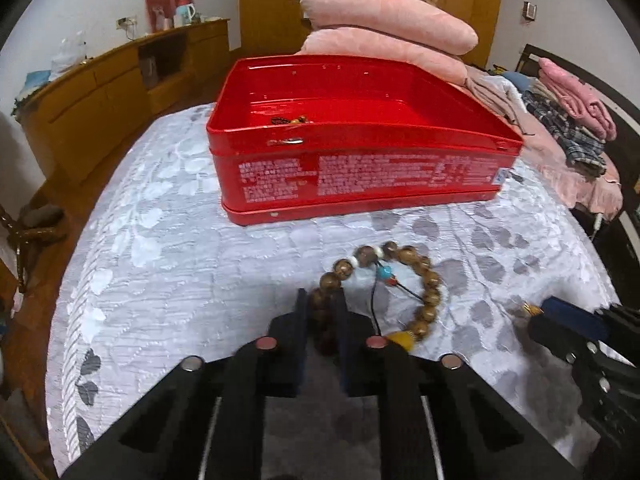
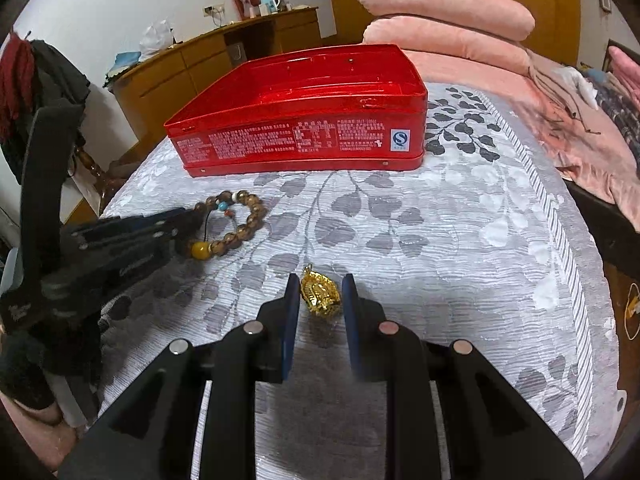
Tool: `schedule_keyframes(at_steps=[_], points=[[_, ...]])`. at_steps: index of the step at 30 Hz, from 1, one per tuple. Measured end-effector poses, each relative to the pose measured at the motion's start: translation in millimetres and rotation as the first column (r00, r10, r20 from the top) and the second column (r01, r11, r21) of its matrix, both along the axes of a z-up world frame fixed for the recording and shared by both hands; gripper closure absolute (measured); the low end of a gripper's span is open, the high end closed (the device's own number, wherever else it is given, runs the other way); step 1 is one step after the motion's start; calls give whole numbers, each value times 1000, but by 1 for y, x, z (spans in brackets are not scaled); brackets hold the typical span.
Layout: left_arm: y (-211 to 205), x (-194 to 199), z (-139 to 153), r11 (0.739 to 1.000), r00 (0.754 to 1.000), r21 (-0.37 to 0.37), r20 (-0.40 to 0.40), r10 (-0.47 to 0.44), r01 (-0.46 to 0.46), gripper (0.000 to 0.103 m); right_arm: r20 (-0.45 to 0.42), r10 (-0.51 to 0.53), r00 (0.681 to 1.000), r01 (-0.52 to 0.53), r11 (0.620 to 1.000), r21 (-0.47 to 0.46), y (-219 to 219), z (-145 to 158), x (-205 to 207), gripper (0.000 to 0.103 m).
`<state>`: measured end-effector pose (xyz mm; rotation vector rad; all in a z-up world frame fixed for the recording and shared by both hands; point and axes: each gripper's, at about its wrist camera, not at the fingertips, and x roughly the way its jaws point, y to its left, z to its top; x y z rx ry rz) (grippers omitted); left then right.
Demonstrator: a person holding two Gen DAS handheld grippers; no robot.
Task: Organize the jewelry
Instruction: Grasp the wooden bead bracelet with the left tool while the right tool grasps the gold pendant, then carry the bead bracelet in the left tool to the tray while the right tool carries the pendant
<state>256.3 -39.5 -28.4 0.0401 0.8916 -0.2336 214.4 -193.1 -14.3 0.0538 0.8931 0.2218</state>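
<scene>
An open red tin (image 1: 360,168) stands on the grey leaf-patterned bedspread, with a small beaded piece (image 1: 290,120) inside; it also shows in the right wrist view (image 2: 304,136). My left gripper (image 1: 322,300) is shut on the near side of a brown wooden bead bracelet (image 1: 428,280), which lies on the bedspread; the bracelet also shows in the right wrist view (image 2: 240,224). My right gripper (image 2: 320,292) is open, its fingers on either side of a gold pendant (image 2: 321,294) lying on the bedspread, apart from it. The right gripper shows at the right edge of the left wrist view (image 1: 560,316).
Pink folded quilts (image 1: 384,32) are stacked behind the tin. Pink and plaid clothes (image 1: 572,120) lie at the right. A wooden cabinet (image 1: 120,80) stands along the left wall. The bed's edge drops off at left and right.
</scene>
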Motion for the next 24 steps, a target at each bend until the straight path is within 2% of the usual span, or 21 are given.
schedule_keyframes(at_steps=[5,11,24], points=[[5,-15,3,999,1000,-40,8,-19,20,92,2,-1,1000,1,1000,0,3,2,1,83],[12,-33,19,997,998,-73,52,-24,28,92,16,5,1000,-5,1000,-3,8,9,-1,83],[16,-44,53,995,991,-94,136,-15,28,92,65,21,998,-20,1000,-19,17,31,-6,83]])
